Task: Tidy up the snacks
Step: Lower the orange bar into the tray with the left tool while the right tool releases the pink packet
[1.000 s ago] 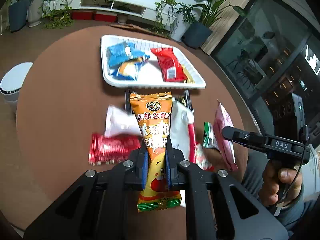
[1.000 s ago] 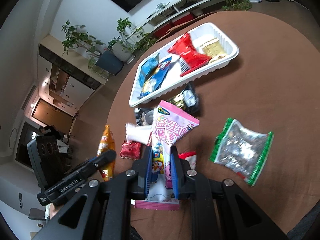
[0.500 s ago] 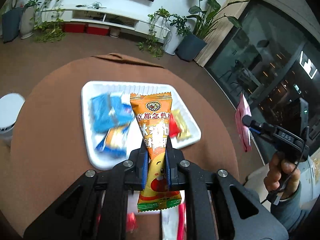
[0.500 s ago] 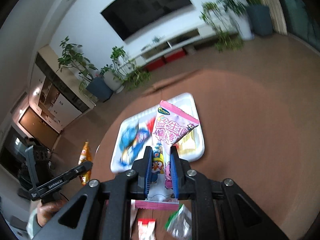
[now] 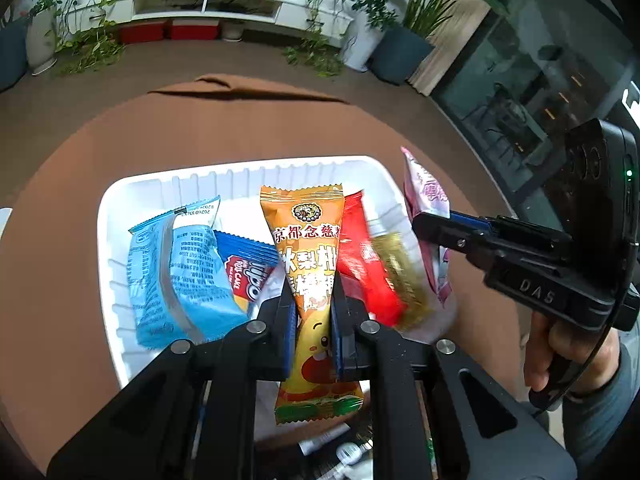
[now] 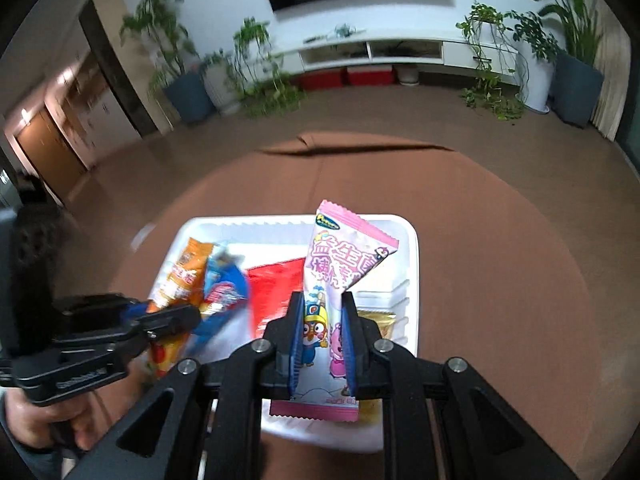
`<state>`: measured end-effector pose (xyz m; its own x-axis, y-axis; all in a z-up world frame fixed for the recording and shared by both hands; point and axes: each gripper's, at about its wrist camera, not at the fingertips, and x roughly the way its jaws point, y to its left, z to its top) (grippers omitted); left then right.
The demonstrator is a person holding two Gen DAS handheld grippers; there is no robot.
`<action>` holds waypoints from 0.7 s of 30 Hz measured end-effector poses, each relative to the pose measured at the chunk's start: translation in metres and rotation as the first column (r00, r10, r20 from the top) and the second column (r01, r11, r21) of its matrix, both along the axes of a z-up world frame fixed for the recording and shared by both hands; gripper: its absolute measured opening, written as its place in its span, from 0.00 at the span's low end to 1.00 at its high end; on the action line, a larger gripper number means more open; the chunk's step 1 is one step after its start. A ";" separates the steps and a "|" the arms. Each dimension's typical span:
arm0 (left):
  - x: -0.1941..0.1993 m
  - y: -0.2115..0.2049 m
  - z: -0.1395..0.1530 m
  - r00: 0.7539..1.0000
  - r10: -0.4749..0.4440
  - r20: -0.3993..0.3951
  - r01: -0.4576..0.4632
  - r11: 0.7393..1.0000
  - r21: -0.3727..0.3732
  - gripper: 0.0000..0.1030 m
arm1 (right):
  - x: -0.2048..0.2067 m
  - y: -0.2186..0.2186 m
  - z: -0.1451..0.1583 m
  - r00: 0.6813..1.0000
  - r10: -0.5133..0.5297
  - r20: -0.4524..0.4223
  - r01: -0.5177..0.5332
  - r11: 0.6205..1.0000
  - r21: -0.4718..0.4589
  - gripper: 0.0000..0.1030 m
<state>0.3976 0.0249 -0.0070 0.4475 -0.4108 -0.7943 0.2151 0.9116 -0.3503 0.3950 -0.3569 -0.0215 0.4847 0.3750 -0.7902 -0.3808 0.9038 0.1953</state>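
Note:
My left gripper (image 5: 313, 300) is shut on an orange snack packet (image 5: 308, 248), held over the white tray (image 5: 168, 178). My right gripper (image 6: 322, 320) is shut on a pink snack packet (image 6: 340, 256), also above the white tray (image 6: 408, 240), towards its right side. In the tray lie a light blue packet (image 5: 180, 276), a dark blue packet (image 5: 244, 264), a red packet (image 5: 360, 264) and a gold packet (image 5: 396, 276). The right gripper (image 5: 424, 218) shows in the left wrist view at the tray's right edge with the pink packet (image 5: 424, 192); the left gripper (image 6: 176, 314) shows in the right wrist view with the orange packet (image 6: 184, 272).
The tray sits on a round table under a brown cloth (image 5: 200, 128). More snack packets (image 5: 344, 448) lie on the table under my left gripper, mostly hidden. A person's hand (image 5: 568, 352) grips the right handle. Plants and a white TV bench stand beyond.
Both grippers carried their packets from the loose pile on the near table forward to over the tray. The right gripper rolled so the tray now sits square in its view.

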 end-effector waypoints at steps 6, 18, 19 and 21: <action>0.013 -0.010 -0.023 1.000 0.016 -0.023 -0.015 1.000 0.019 0.12 | 0.010 0.011 -0.023 1.000 0.013 -0.003 -0.014 0.998 -0.055 0.18; 0.005 -0.037 -0.055 0.998 0.029 -0.047 -0.027 0.999 0.046 0.13 | 0.016 0.009 -0.044 1.000 0.004 -0.023 -0.005 0.998 -0.067 0.21; 0.005 -0.039 -0.057 0.998 0.029 -0.049 -0.026 0.998 0.052 0.13 | 0.014 0.009 -0.045 1.000 0.003 -0.022 -0.005 0.998 -0.069 0.22; 0.007 -0.040 -0.061 0.998 0.025 -0.056 -0.022 0.998 0.058 0.13 | 0.015 0.011 -0.049 0.999 0.007 -0.033 -0.009 0.997 -0.073 0.22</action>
<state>0.4049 -0.0148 -0.0681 0.4099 -0.3539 -0.8407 0.1749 0.9351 -0.3083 0.4097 -0.3460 -0.0705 0.4555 0.3194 -0.8309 -0.3825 0.9131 0.1413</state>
